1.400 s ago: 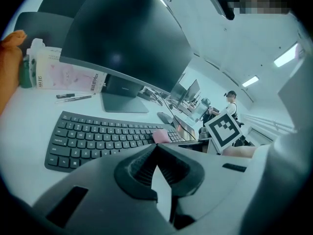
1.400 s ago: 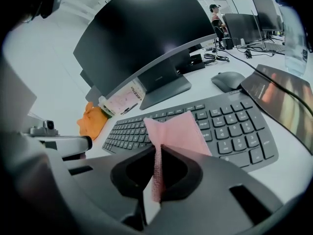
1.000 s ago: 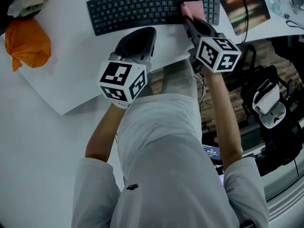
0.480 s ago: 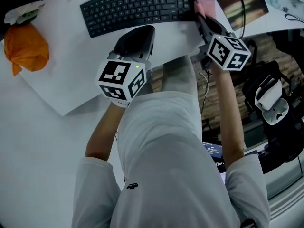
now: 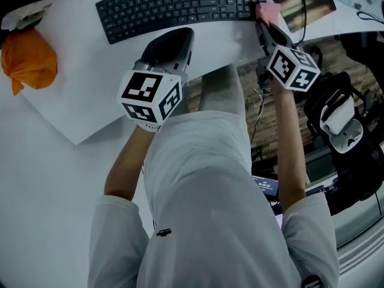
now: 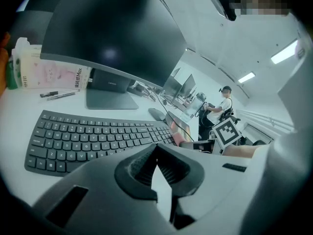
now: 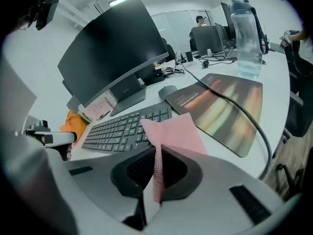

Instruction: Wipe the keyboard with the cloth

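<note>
Right gripper view: right gripper [image 7: 157, 150] clamped on pink cloth [image 7: 174, 129] beside keyboard [image 7: 121, 127] (left gripper [image 6: 156, 148] closed, empty).

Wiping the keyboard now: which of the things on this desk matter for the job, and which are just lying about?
In the job:
keyboard
pink cloth, clamped in the right gripper at the keyboard's right end

Lying about:
monitor
mouse pad
water bottle
mouse
pens
orange bundle
left gripper, shut on nothing
</note>
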Demonstrator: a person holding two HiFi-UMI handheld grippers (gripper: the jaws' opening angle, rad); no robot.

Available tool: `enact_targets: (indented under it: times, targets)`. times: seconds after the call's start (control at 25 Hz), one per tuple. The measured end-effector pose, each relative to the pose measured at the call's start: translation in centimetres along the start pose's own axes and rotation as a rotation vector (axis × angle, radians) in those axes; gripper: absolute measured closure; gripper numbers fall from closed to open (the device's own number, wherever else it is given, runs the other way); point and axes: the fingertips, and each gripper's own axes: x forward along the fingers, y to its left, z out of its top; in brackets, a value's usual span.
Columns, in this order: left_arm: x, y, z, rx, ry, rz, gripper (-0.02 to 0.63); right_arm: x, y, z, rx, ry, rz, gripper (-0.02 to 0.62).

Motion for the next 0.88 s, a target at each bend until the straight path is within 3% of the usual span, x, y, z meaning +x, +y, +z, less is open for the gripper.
enact_targets:
  times: [0.36,0.88]
  targets:
    - [-0.5,0.3,-0.5,0.0,0.001,-0.003,0.588,0.2,0.5,-1.3,0.019,0.042,-0.029,0.577]
    - [-2.8,1.7,-1.1,-0.03,-0.025,0.027,0.588,1.9,4.6,-3.0,0.005,0.087,0.031,0.577]
